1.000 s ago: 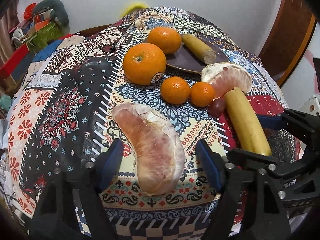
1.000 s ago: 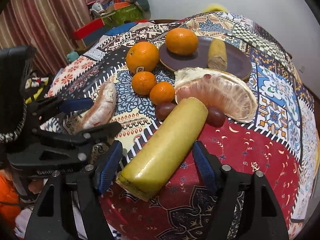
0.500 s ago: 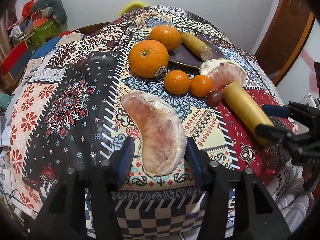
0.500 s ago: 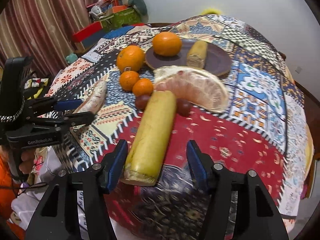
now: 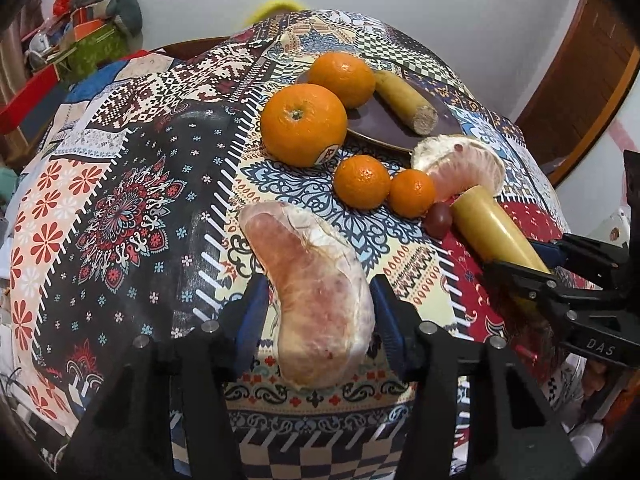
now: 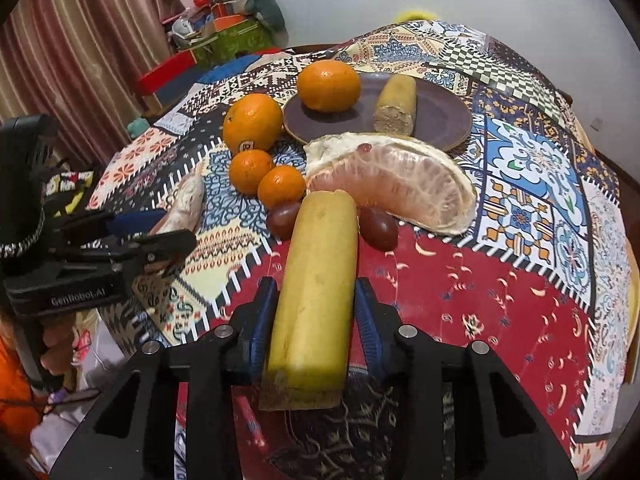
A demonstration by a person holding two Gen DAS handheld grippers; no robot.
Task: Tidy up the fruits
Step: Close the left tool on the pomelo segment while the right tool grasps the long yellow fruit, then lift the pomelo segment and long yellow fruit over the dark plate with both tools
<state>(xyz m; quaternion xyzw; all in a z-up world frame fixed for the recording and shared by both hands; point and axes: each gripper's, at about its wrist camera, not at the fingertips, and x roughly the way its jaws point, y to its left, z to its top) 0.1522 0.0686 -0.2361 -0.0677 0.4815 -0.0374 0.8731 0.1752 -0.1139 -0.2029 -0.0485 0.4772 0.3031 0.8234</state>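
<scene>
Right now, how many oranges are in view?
4: one on the plate, one big beside the plate, two small ones in front of it. None seems hidden.

The near end of the banana piece vanishes behind the right gripper in the left wrist view. The pomelo segment is half hidden by the left gripper in the right wrist view. The sticker on the large orange is too small to read.
</scene>
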